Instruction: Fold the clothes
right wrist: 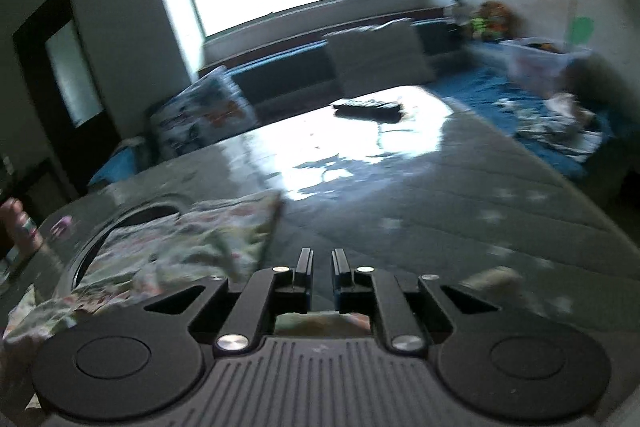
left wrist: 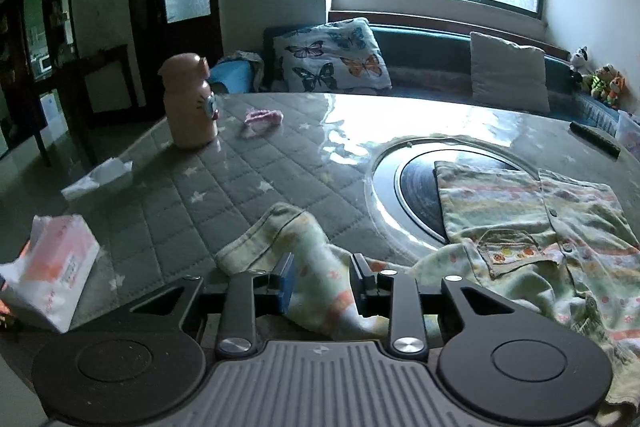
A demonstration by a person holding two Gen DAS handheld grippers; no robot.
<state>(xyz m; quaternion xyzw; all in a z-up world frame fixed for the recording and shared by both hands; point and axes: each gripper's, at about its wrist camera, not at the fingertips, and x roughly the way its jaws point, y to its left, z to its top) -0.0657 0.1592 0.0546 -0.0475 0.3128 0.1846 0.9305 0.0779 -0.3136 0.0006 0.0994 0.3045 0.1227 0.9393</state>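
The pale printed child's shirt (left wrist: 532,227) lies on your quilted table (left wrist: 248,183), its far part spread flat over the round glass inset (left wrist: 416,183), its near part rumpled toward you. One sleeve (left wrist: 308,267) runs from the inset's near rim back between the parted jaws of your left gripper (left wrist: 322,275), loose, likely just laid down for a fold. Right of the inset, your right gripper (right wrist: 322,267) hovers over bare quilt, its jaws nearly closed with a narrow gap, holding nothing.

Soft printed cloth shirt (left wrist: 560,227) lies on a quilted surface (left wrist: 224,183) under glossy clear film — matt black plastic tongs (left wrist: 322,277), shiny metal rivets.
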